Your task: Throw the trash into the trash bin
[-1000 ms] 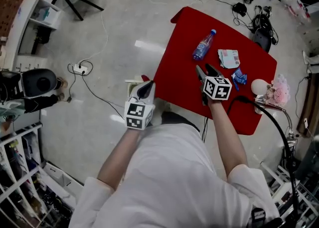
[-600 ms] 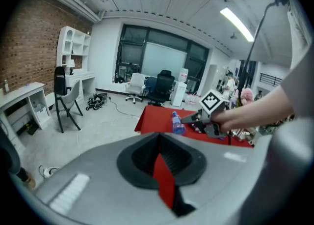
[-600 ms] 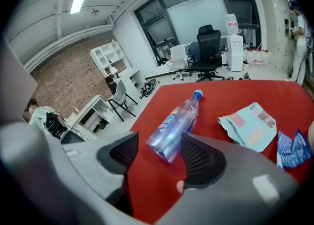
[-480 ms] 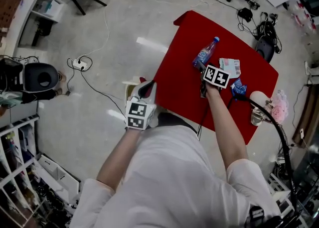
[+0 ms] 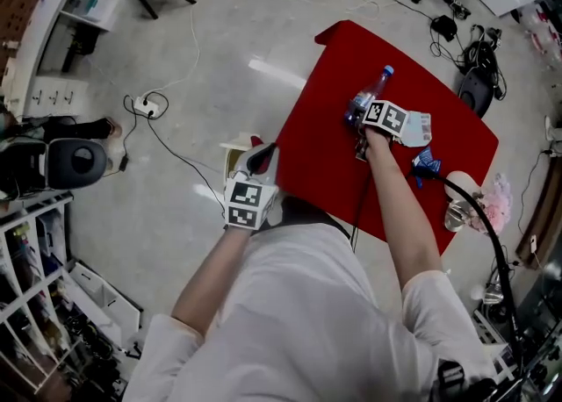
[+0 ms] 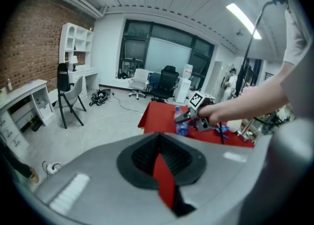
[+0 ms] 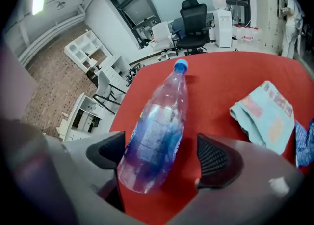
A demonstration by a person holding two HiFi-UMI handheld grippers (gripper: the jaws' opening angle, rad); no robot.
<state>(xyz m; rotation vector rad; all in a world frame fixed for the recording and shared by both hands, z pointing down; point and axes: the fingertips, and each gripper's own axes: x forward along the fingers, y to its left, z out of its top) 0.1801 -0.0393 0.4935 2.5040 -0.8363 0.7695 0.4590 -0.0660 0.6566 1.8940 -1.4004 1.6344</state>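
A clear plastic bottle (image 7: pixel 154 130) with a blue label and blue cap lies on the red table (image 5: pixel 325 128), cap pointing away from me. My right gripper (image 7: pixel 159 155) is open and its jaws have just been opening. They straddle the bottle's base, and the right pad (image 7: pixel 213 157) stands clear of it. In the head view the right gripper (image 5: pixel 364 119) sits low over the bottle (image 5: pixel 369 93). My left gripper (image 5: pixel 262 156) hangs off the table's left edge, jaws together. A thin red strip shows in the left gripper's (image 6: pixel 158 143) slit; what it is I cannot tell.
A light blue packet (image 5: pixel 420 128) and a small blue wrapper (image 5: pixel 424 163) lie right of the bottle. A pink toy (image 5: pixel 493 191) and a lamp arm (image 5: pixel 483 225) stand at the table's right edge. A black round bin (image 5: pixel 75 161) is on the floor far left, among cables.
My right gripper has moved away from me across the table and down onto the bottle, its jaws spreading around it. The left gripper has hardly shifted.
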